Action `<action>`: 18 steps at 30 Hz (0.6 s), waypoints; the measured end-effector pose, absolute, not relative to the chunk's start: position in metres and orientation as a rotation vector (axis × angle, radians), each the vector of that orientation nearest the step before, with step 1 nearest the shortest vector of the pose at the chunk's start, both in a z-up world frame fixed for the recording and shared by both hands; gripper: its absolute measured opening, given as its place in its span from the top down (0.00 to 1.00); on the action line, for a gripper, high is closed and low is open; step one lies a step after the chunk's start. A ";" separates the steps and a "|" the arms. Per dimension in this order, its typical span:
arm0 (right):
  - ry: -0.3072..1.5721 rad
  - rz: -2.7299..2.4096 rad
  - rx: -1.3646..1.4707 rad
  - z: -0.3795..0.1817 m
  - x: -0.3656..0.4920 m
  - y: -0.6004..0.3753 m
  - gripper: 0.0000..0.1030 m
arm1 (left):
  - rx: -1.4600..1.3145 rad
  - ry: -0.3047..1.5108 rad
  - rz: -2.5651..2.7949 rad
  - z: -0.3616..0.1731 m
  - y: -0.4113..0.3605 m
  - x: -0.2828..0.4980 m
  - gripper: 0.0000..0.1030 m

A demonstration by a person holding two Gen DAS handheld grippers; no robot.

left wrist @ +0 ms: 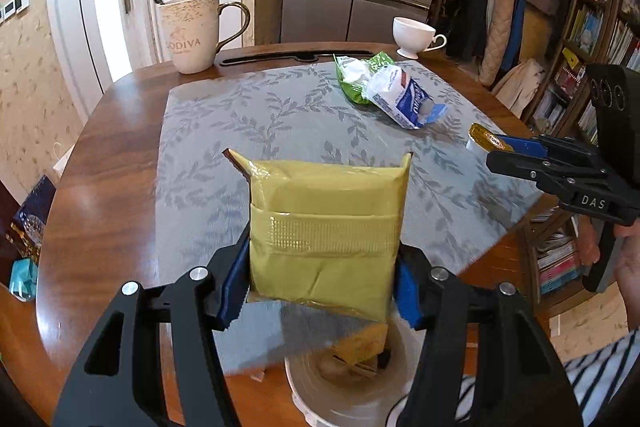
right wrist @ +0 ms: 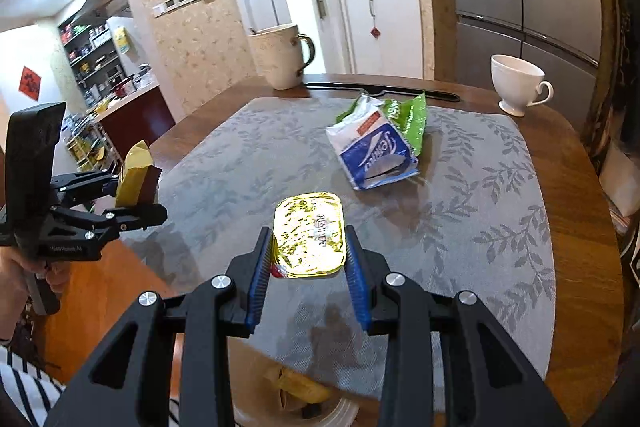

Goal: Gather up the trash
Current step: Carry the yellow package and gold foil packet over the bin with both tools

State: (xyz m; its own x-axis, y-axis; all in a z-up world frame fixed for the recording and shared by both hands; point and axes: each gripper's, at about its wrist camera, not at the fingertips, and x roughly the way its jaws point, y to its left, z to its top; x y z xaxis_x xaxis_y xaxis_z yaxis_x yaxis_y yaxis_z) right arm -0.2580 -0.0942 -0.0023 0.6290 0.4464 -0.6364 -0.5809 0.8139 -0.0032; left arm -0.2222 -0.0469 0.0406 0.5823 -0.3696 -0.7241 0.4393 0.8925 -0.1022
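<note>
1. the left tool (left wrist: 322, 263) is clenched on a yellow-green wrapper (left wrist: 326, 227), its blue pads pressing the two side edges; the wrapper is lifted off the desk (left wrist: 100, 187), above a white bin (left wrist: 352, 391) that sits just under the near desk edge.
2. that wrapper looks light, thin and crinkly, probably near empty; a side squeeze like this one folds it a little, and slick film could slip out if the hold loosens early.
3. the right tool (right wrist: 308, 259) is clamped on a small gold-foil tub (right wrist: 310, 235), gripped across its narrow sides and held clear of the grey leaf-pattern mat (right wrist: 460, 227).
4. the tub seems stiffer than the wrappers, a shallow plastic cup under a peel-off foil lid; holding the rim walls, not the lid, looks the safer grip. whether anything is left inside cannot be told.
5. two more pieces lie on the mat, touching each other: a green packet (right wrist: 404, 115) and a blue-and-white tissue pack (right wrist: 376, 155) torn open at one end. both look soft and light, easy to pinch by a loose edge.
6. the bin already holds some yellow scraps and dark bits; it is far from full as far as can be seen.
7. a large mug (left wrist: 192, 31) and a white teacup (left wrist: 412, 35) stand at the far side; the mug has what looks like a spoon handle in it, the teacup's contents are hidden.
</note>
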 end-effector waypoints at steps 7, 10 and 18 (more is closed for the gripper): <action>0.711 0.675 -0.253 -0.009 -0.288 -0.094 0.66 | 0.115 0.840 -0.533 0.040 -0.048 -0.257 0.42; 0.739 0.712 -0.279 -0.018 -0.303 -0.093 0.67 | 0.130 0.873 -0.563 0.033 -0.053 -0.269 0.42; 0.851 0.743 -0.308 -0.056 -0.328 -0.092 0.66 | 0.151 0.989 -0.619 -0.003 -0.069 -0.299 0.42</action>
